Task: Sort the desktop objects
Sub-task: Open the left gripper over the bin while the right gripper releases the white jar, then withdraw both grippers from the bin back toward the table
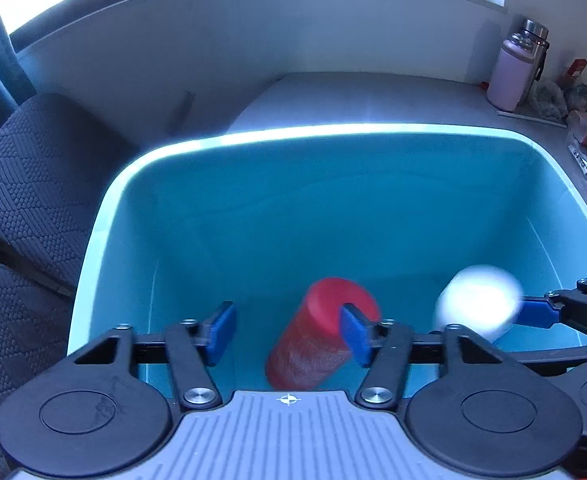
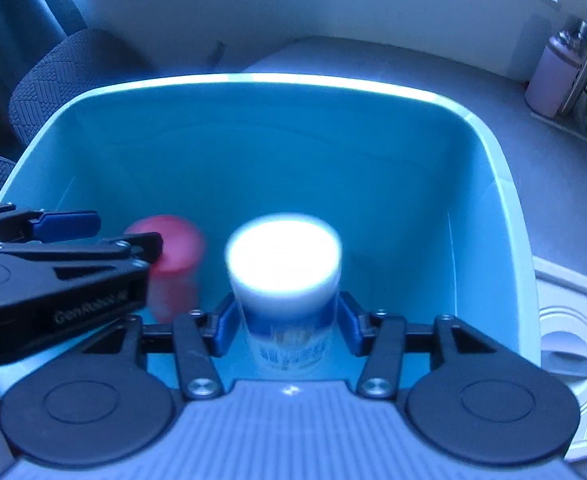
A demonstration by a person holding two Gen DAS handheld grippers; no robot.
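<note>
A red cylinder [image 1: 317, 336], blurred, sits tilted inside the teal bin [image 1: 253, 208], its top end against the right finger of the left claw [image 1: 289, 330], whose blue pads stand wide apart with a clear gap on the left side. Just beside it, a white-capped container with blue print [image 2: 285, 280] hangs between the pads of the right claw [image 2: 287, 326]; whether the pads press it or stand slightly off cannot be told through the blur. Both claws reach over the bin's near rim, side by side, pointing down into it. The bin rests on a grey surface [image 1: 373, 96], where a pink bottle [image 1: 511, 74] stands far right.
</note>
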